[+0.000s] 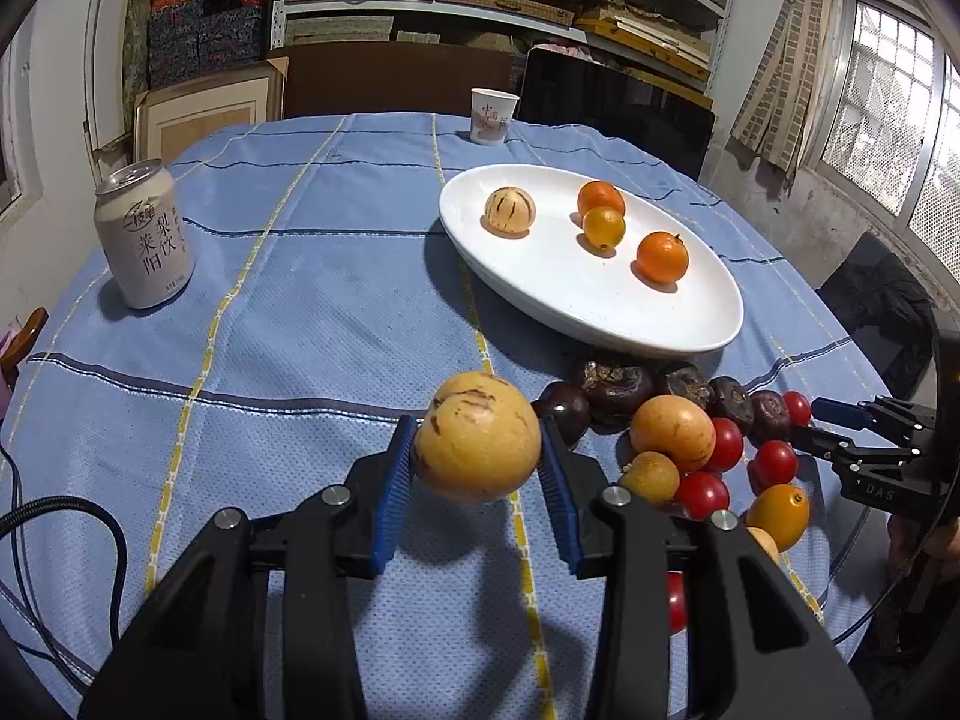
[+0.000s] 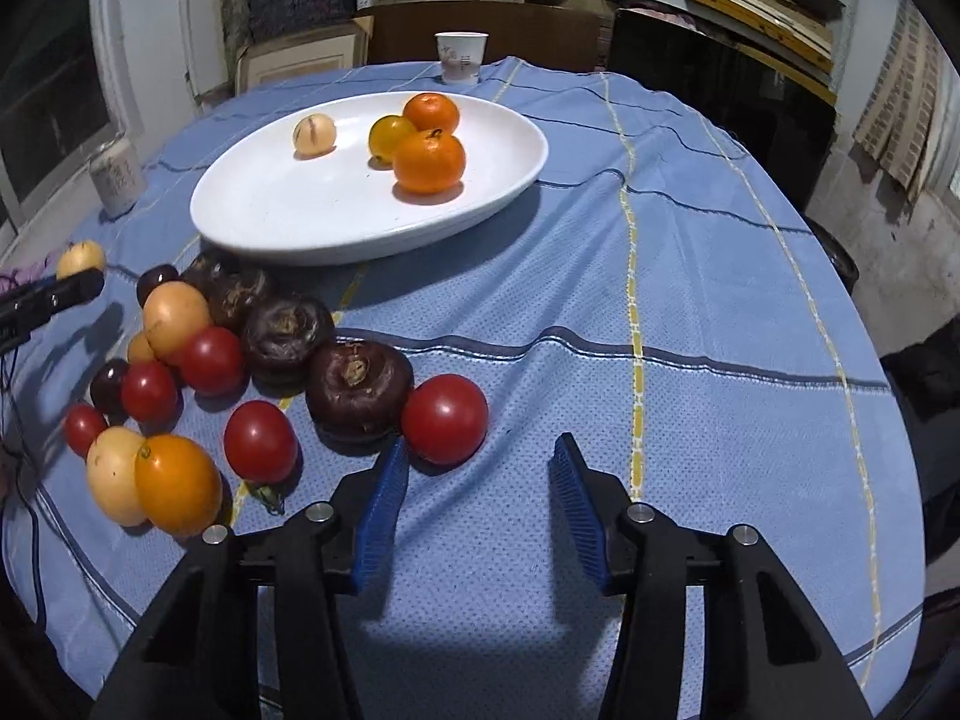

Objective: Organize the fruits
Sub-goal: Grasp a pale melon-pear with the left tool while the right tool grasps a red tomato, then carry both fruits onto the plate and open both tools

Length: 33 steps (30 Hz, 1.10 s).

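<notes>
My left gripper point(image 1: 478, 450) is shut on a yellow striped melon point(image 1: 477, 437) and holds it above the blue cloth, short of the white oval plate point(image 1: 540, 294). The plate holds a small striped melon point(image 1: 509, 211), two oranges point(image 1: 662, 256) and a yellow fruit point(image 1: 603, 227). A heap of red tomatoes point(image 2: 444, 417), dark water chestnuts point(image 2: 358, 385) and yellow fruits point(image 2: 177, 489) lies on the cloth in front of the plate point(image 2: 270, 222). My right gripper point(image 2: 477, 456) is open and empty, just right of the heap. It also shows in the left wrist view point(image 1: 840, 420).
A drink can point(image 1: 144, 234) stands at the table's left. A paper cup point(image 1: 492, 115) stands at the far edge. The blue checked tablecloth point(image 2: 690, 300) covers the round table. A cable point(image 1: 72, 516) lies at the left edge. Shelves and a chair stand behind.
</notes>
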Motion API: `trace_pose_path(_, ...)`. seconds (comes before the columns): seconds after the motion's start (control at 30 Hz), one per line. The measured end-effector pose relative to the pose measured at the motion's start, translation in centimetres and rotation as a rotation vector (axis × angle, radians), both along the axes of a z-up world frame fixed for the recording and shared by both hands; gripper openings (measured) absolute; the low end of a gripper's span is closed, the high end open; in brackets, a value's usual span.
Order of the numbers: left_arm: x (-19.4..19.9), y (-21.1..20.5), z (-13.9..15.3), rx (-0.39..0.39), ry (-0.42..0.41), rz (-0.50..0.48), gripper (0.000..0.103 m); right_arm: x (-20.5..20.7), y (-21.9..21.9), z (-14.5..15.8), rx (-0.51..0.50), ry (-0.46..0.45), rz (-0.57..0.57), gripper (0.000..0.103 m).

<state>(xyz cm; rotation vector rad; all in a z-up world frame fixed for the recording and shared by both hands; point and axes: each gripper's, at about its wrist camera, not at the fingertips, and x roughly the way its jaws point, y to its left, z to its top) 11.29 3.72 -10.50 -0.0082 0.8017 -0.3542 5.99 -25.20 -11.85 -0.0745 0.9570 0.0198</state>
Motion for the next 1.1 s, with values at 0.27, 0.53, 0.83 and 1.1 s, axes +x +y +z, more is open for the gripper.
trace_pose_path(0.27,0.3,0.0,-0.2,-0.005,0.014,0.001,0.039,2.0,0.3,-0.3,0.008,0.010,0.093,0.049)
trace_pose_path(0.53,0.5,0.2,-0.4,-0.016,0.030,0.005,0.039,0.5,1.0,1.0,0.038,-0.039,0.108,0.029)
trace_pose_path(0.83,-0.1,-0.2,0.1,-0.014,-0.013,-0.008,0.040,-1.6,0.9,1.8,0.085,-0.067,0.101,0.029)
trace_pose_path(1.1,-0.8,-0.8,0.1,0.023,-0.008,-0.043,0.042,-2.5,0.9,2.5,0.089,-0.083,0.098,0.029)
